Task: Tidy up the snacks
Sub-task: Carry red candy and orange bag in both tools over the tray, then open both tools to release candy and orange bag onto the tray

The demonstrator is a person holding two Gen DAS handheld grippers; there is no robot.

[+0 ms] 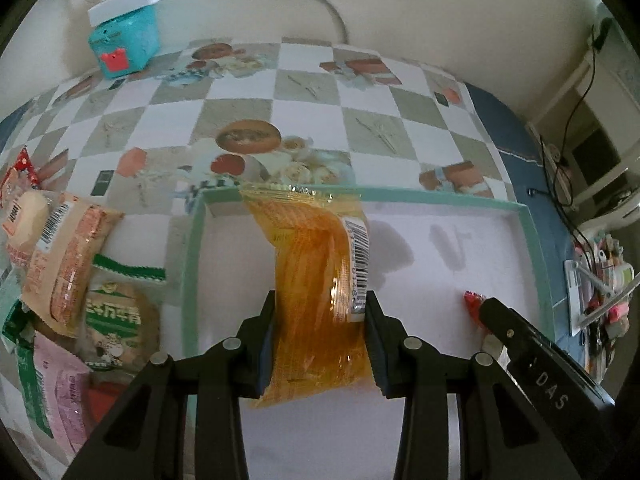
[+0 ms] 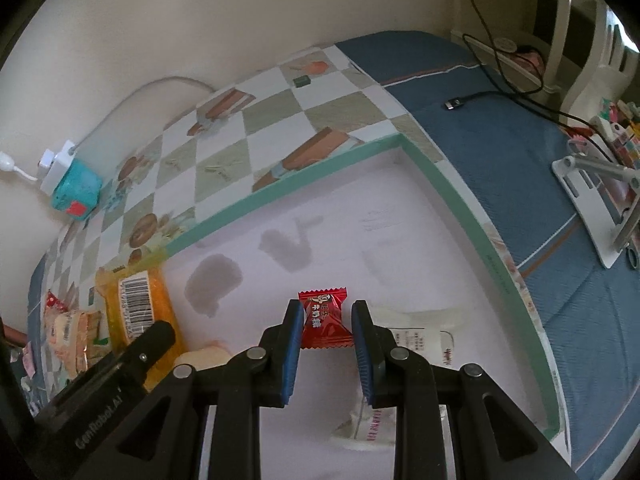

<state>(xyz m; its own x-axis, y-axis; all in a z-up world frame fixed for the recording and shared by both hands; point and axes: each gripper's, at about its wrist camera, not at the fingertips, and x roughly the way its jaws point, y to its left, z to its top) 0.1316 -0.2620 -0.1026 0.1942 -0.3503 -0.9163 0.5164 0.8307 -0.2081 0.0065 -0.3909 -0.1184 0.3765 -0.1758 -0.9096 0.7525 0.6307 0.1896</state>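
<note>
My left gripper [image 1: 320, 312] is shut on an orange snack packet [image 1: 316, 276] with a barcode and holds it above the left part of a white tray with a green rim [image 1: 192, 248]. The packet also shows in the right wrist view [image 2: 138, 308]. My right gripper [image 2: 326, 320] is shut on a small red candy [image 2: 326, 318] over the tray's white floor [image 2: 420, 248]. The red candy shows at the right of the left wrist view [image 1: 474, 304]. A heap of snack packets [image 1: 68, 264] lies on the table left of the tray.
White wrapped snacks [image 2: 424, 332] lie in the tray under my right gripper. A teal box [image 1: 124, 44] with a white power strip stands at the back left. A checked tablecloth [image 1: 240, 92] covers the table. A metal stand [image 2: 596, 200] and cables lie on the blue cloth at right.
</note>
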